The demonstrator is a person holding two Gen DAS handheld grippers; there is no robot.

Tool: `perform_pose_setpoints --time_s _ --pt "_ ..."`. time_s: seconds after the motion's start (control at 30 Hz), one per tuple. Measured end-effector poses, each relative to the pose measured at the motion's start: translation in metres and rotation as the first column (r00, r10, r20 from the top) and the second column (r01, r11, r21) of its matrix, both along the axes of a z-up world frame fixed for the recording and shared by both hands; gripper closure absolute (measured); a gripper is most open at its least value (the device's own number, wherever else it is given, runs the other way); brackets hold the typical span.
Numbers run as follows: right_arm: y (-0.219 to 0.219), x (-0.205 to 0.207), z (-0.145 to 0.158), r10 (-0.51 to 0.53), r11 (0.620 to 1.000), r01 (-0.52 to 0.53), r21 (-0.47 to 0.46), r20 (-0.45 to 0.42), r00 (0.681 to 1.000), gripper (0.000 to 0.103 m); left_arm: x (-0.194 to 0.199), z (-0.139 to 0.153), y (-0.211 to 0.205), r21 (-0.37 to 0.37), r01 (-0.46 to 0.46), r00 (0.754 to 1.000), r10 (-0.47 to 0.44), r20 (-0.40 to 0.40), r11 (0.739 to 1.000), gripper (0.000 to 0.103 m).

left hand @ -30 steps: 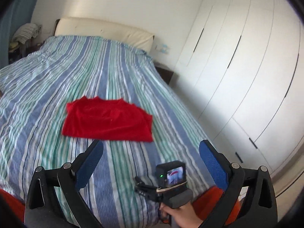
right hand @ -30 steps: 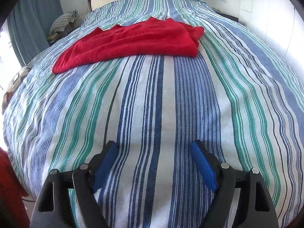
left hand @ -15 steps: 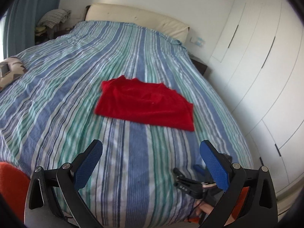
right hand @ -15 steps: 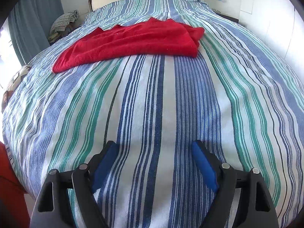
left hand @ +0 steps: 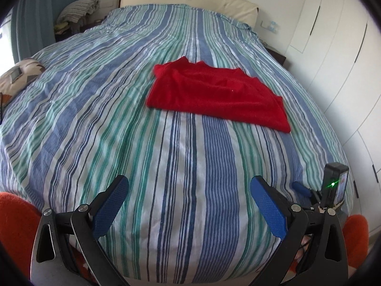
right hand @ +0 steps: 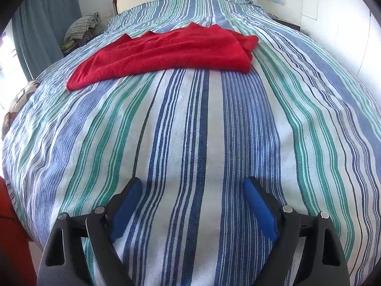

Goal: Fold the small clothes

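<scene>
Left wrist view, left claw [left hand: 189,190] spread empty, right claw [right hand: 193,188] opening empty, red garment [left hand: 216,93] folded on bed [left hand: 95,109]

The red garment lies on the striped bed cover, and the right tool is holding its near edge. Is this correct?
Not quite. The red garment lies on the striped bed cover, but the right tool holds nothing: in the right wrist view its jaws are opening over bare cover, short of the garment.

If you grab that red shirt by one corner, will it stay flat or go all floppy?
Probably floppy: the red shirt lies limp and creased on the striped bedspread, so it would likely droop from the fingers. It looks thin and light, easy to lift. It seems already folded over, so lifting one corner might pull the layers apart. Pushed, it would likely bunch up rather than slide.
</scene>
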State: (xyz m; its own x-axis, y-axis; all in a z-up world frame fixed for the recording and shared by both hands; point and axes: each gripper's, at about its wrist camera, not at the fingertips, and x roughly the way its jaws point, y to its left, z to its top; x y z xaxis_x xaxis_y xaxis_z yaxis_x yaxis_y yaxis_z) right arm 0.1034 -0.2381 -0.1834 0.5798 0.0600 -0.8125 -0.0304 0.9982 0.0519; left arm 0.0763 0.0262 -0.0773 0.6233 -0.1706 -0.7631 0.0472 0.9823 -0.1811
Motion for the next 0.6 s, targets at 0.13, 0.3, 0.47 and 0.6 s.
perform_pose_setpoints --time_s 0.13,0.3,0.47,0.6 --pt "0.0 0.0 0.0 0.003 1.0 -0.003 0.004 -0.002 1.0 0.016 0.005 -0.014 -0.003 0.034 0.011 1.0 -0.011 -0.019 0.999 0.001" --pt "0.001 -0.001 0.0 0.0 1.0 0.0 0.0 0.003 1.0 0.016 0.004 -0.024 -0.002 0.057 0.016 0.999 -0.013 -0.046 0.998 0.001" --pt "0.001 -0.001 0.0 -0.001 1.0 0.001 0.0 0.003 1.0 0.015 0.004 -0.024 0.005 0.054 -0.006 0.999 0.008 -0.047 0.999 0.001" --pt "0.001 -0.001 0.0 -0.001 1.0 0.001 0.001 0.003 1.0 0.015 0.005 -0.024 0.006 0.054 -0.012 0.999 0.014 -0.049 0.998 0.001"
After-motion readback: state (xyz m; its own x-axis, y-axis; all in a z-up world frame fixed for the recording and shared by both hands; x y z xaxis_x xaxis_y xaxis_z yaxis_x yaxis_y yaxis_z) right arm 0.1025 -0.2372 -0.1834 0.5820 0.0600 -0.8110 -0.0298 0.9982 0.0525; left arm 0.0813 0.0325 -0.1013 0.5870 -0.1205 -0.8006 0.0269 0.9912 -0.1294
